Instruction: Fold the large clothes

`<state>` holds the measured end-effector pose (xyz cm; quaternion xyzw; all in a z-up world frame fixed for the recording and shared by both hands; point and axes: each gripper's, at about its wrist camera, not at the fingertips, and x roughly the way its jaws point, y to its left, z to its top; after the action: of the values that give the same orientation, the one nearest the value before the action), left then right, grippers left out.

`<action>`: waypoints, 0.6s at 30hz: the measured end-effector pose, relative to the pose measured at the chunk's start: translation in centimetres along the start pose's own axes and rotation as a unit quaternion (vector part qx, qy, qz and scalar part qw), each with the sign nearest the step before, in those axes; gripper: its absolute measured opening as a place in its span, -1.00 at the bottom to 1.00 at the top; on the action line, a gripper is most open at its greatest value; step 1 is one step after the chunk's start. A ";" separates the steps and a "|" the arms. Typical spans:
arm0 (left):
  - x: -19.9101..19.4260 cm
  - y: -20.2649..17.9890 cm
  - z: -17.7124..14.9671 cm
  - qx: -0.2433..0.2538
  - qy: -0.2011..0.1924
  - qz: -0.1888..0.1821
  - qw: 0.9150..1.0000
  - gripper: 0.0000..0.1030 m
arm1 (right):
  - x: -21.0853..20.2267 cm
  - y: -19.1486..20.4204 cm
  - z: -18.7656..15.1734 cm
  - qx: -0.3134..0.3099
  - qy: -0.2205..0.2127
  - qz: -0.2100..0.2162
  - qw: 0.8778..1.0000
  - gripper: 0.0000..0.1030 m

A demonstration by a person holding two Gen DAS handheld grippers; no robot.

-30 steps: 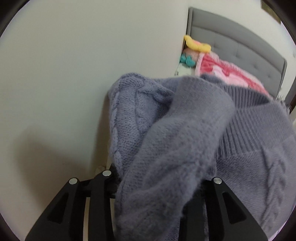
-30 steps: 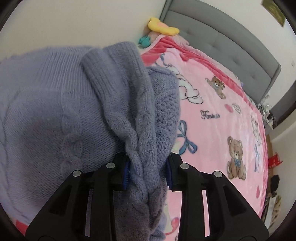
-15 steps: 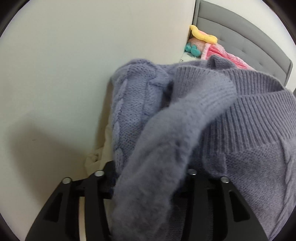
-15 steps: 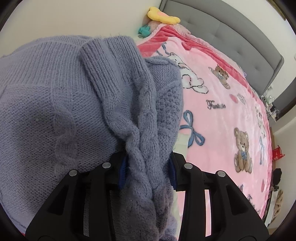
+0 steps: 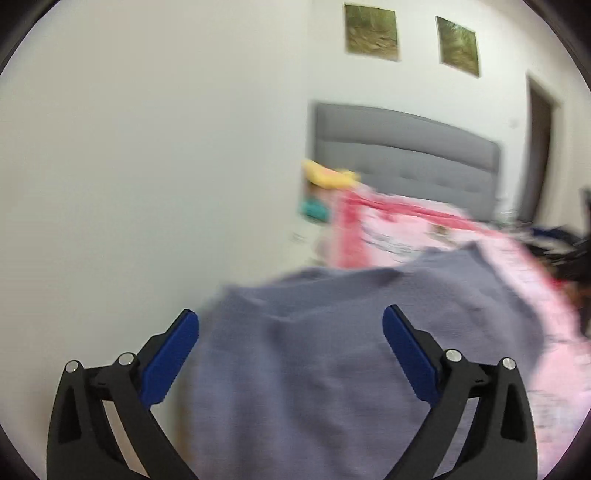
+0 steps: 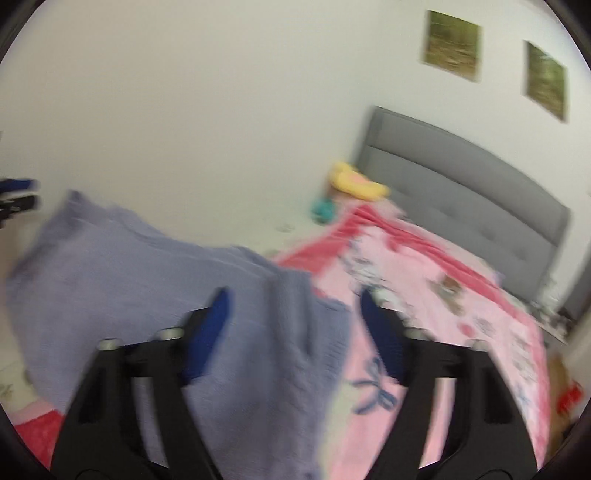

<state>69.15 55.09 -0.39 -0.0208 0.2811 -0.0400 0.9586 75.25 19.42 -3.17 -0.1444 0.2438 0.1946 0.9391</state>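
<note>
A lavender knitted sweater (image 5: 332, 350) lies spread on the pink bear-print blanket (image 5: 517, 295) of the bed. My left gripper (image 5: 290, 321) is open and empty above its near edge. In the right wrist view the sweater (image 6: 184, 295) lies to the left and below, and my right gripper (image 6: 293, 299) is open and empty above its right edge. Both views are motion-blurred. The left gripper's fingertips (image 6: 18, 192) show at the far left of the right wrist view.
A grey padded headboard (image 6: 461, 184) stands at the back. A yellow plush toy (image 6: 358, 182) and a teal item (image 6: 323, 208) lie by the pillow end. A white wall (image 5: 147, 147) runs along the left. Two pictures (image 5: 373, 31) hang above.
Both grippers have opened and let go of the sweater, which now lies on the bed. Both grippers have pulled back and up, so more of the room shows.
</note>
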 end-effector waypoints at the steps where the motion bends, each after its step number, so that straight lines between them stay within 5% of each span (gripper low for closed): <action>1: 1.5 0.4 0.3 -0.011 0.033 -0.015 0.999 0.90 | 0.8 0.3 0.3 -0.002 0.016 0.006 1.000 -0.37; 3: 5.1 1.2 0.6 -0.036 0.094 -0.006 0.995 0.82 | 3.7 0.6 0.6 -0.006 0.069 0.003 0.998 -0.68; 5: 7.1 2.2 0.2 -0.061 0.124 -0.006 0.990 0.66 | 5.6 0.6 0.5 -0.004 0.098 0.007 0.995 -0.69; 11: 10.5 6.5 -2.0 -0.144 0.203 0.035 0.968 0.61 | 10.4 -3.2 0.2 0.063 0.175 -0.058 0.981 -0.68; 13: 10.9 6.5 -2.3 -0.136 0.207 0.036 0.968 0.63 | 11.3 -4.4 -0.3 0.096 0.192 -0.053 0.975 -0.68; 16: 11.9 5.4 -1.7 -0.092 0.197 0.053 0.975 0.65 | 9.6 -5.4 -0.1 0.135 0.135 -0.056 0.980 -0.65; 18: 12.3 5.4 -1.8 -0.090 0.203 0.053 0.974 0.65 | 10.5 -5.9 -0.3 0.157 0.162 -0.051 0.973 -0.65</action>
<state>78.88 59.32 -8.87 -0.0831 0.4731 0.0331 0.8764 86.13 17.21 -7.78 -0.0373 0.4123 0.0800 0.9068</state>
